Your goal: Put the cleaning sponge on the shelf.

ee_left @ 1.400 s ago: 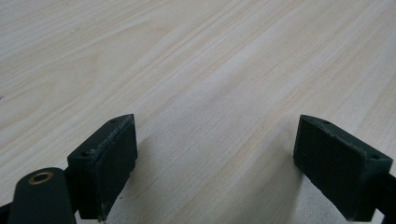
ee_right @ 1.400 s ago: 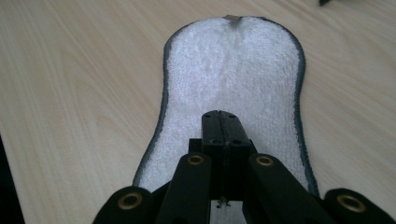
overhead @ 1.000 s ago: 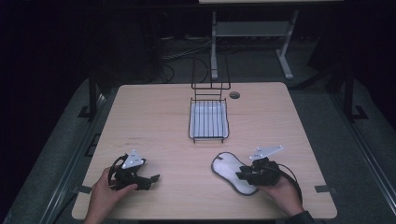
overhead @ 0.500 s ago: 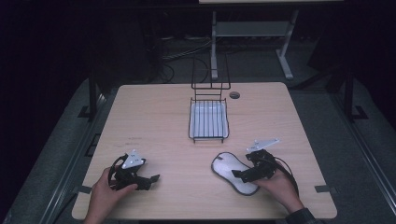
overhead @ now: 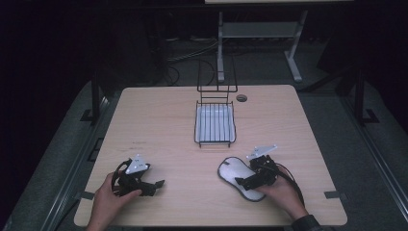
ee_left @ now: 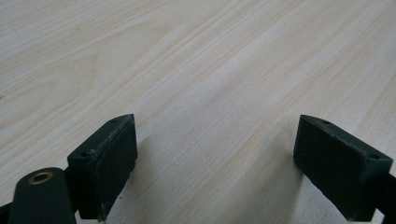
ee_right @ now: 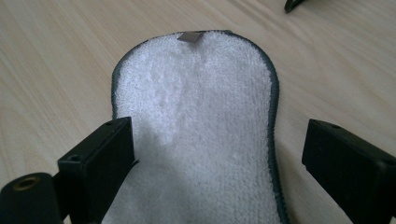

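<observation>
I'm sliding the right gripper (overhead: 246,182) forward over the white terry insole (ee_right: 201,126) | fingers spread, straddling it flat on the table (overhead: 159,125) | left gripper (overhead: 155,185) released, idle | I'm aiming to pinch one edge.

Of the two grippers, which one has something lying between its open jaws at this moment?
The right gripper: its jaws straddle the white terry pad with a dark edge. The left gripper, also open, has just bare wooden table between its jaws.
</observation>
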{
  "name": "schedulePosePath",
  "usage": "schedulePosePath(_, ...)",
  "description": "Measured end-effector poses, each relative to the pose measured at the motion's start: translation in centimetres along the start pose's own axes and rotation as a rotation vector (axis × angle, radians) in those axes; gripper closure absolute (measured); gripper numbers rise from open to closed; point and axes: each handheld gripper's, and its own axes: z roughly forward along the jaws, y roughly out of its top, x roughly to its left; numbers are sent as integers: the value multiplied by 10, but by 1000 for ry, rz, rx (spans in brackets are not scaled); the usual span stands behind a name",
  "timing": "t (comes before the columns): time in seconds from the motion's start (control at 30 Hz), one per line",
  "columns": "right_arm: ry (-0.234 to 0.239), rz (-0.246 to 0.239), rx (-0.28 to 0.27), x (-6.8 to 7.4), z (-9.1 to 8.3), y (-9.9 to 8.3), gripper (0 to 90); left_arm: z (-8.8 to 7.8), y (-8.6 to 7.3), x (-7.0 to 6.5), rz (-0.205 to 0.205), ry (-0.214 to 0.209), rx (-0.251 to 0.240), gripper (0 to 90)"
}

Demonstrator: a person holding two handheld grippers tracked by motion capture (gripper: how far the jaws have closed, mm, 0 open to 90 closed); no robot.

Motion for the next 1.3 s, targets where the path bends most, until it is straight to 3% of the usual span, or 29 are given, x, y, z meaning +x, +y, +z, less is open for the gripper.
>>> schedulePosePath(0.5, -12, -26, 17, 4, 5, -1, 93, 0, 0, 0, 0, 0, 0, 128)
schedulePosePath(0.7, 9, -41, 15, 6, 3, -1, 194, 0, 0, 0, 1, 0, 0, 128)
schedulePosePath(0.93, 18, -38, 15, 6, 1, -1, 225, 0, 0, 0, 2, 0, 0, 128)
schedulePosePath(1.03, 1, -63, 10, 8, -1, 0, 239, 0, 0, 0, 2, 0, 0, 128)
schedulePosePath(1.3, -11, -77, -49, 10, -11, 1, 379, 0, 0, 0, 2, 0, 0, 128)
